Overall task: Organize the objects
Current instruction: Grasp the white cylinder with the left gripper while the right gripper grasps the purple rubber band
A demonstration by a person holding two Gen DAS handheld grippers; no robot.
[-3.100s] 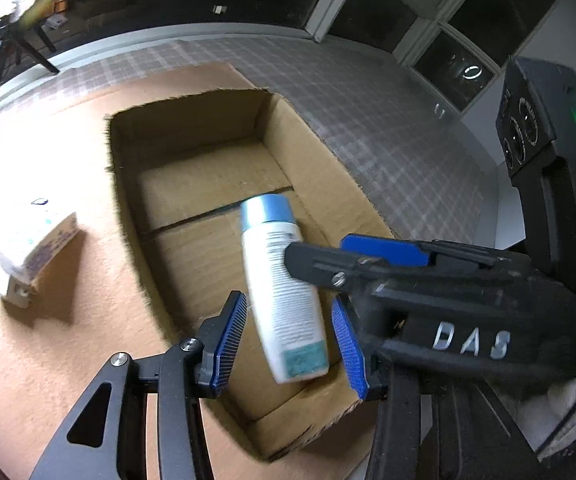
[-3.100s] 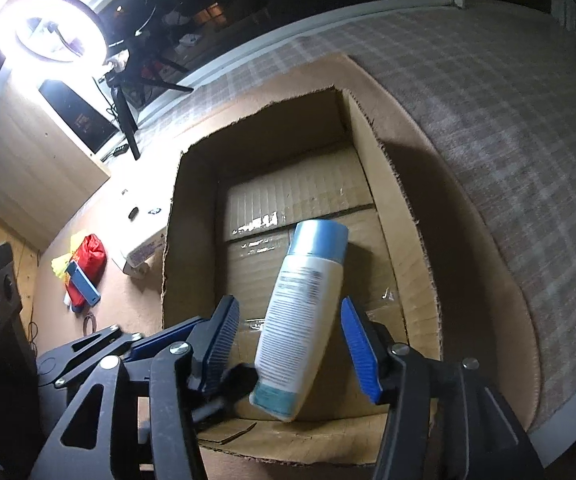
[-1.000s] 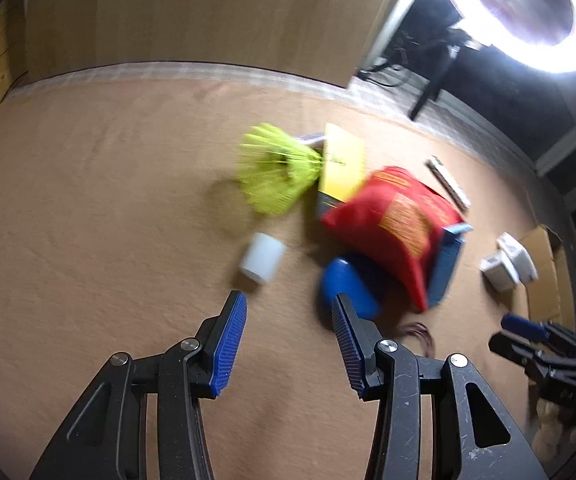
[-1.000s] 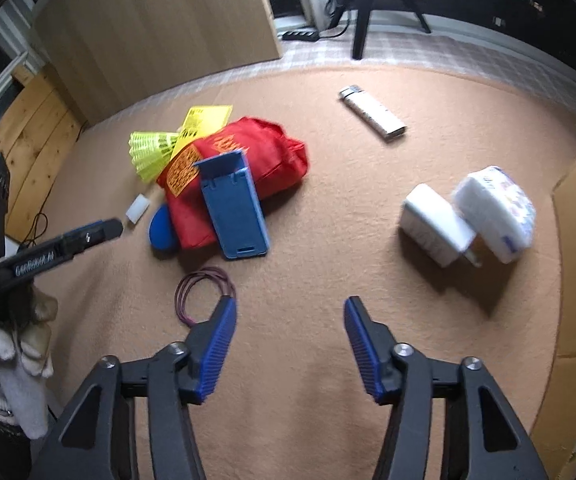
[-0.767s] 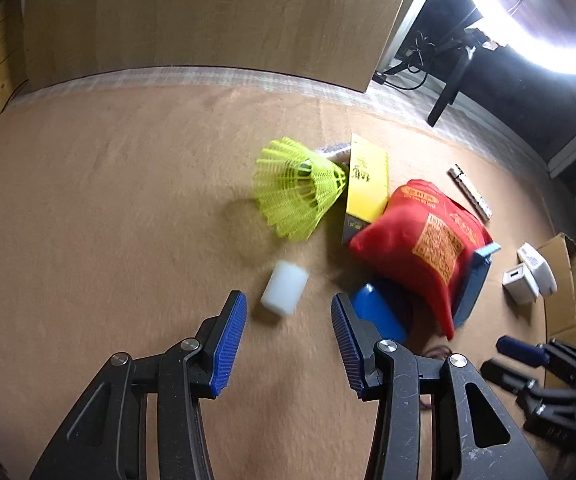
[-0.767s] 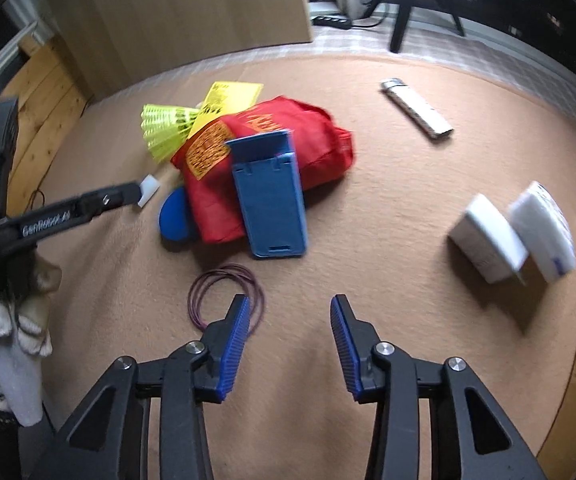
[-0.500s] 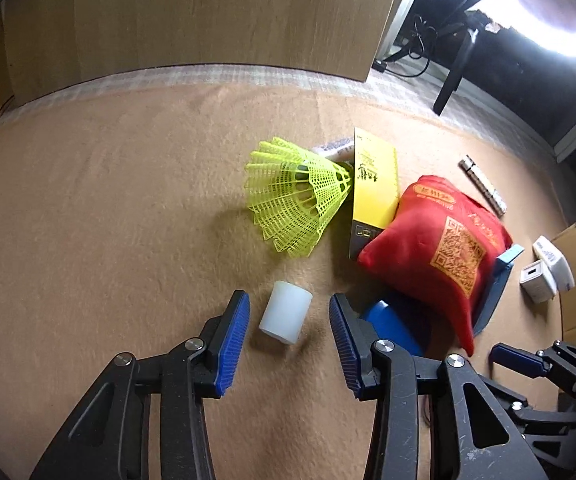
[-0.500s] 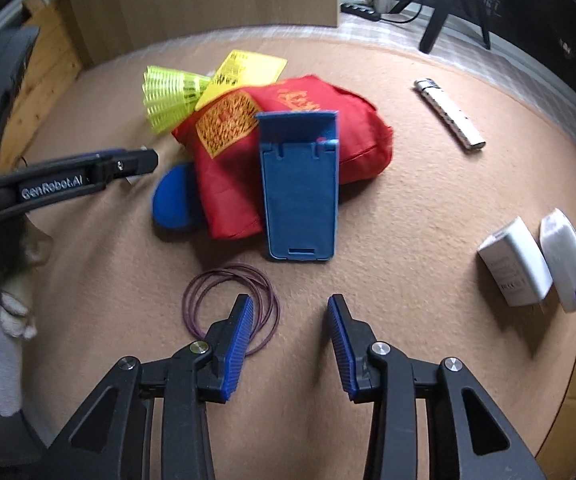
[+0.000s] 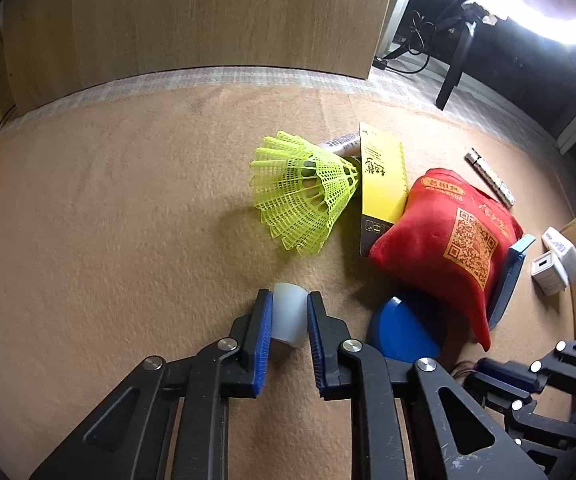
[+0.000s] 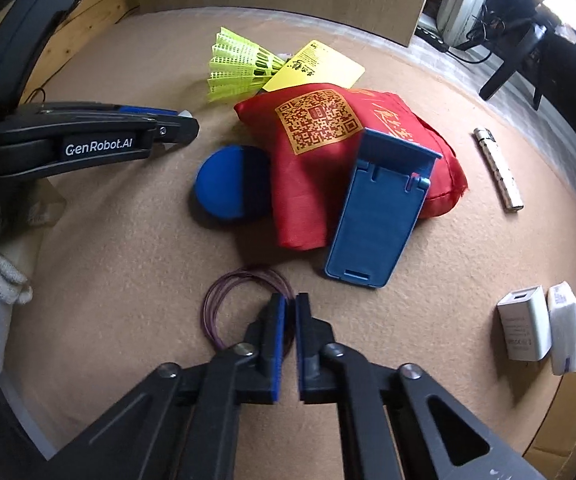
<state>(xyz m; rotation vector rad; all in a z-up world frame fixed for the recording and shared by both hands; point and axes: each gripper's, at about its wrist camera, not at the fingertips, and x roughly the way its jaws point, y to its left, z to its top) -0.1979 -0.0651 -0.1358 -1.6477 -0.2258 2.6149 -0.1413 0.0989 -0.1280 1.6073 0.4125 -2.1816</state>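
Both grippers have closed since the earlier frame. Lower centre of the left wrist view, the left gripper (image 9: 290, 320) clamps the white cap (image 9: 289, 314) on the carpet (image 9: 107, 220). Lower centre of the right wrist view, the right gripper (image 10: 290, 330) pinches the purple wire loop (image 10: 223, 300). Current step: grasping. The next move probably calls for lifting both toward the cardboard box (image 10: 568, 420) at the right edge.

A small translucent white cup (image 9: 289, 315) is lying on its side on the tan carpet, while purple hair ties (image 10: 227, 300) are lying coiled nearby.
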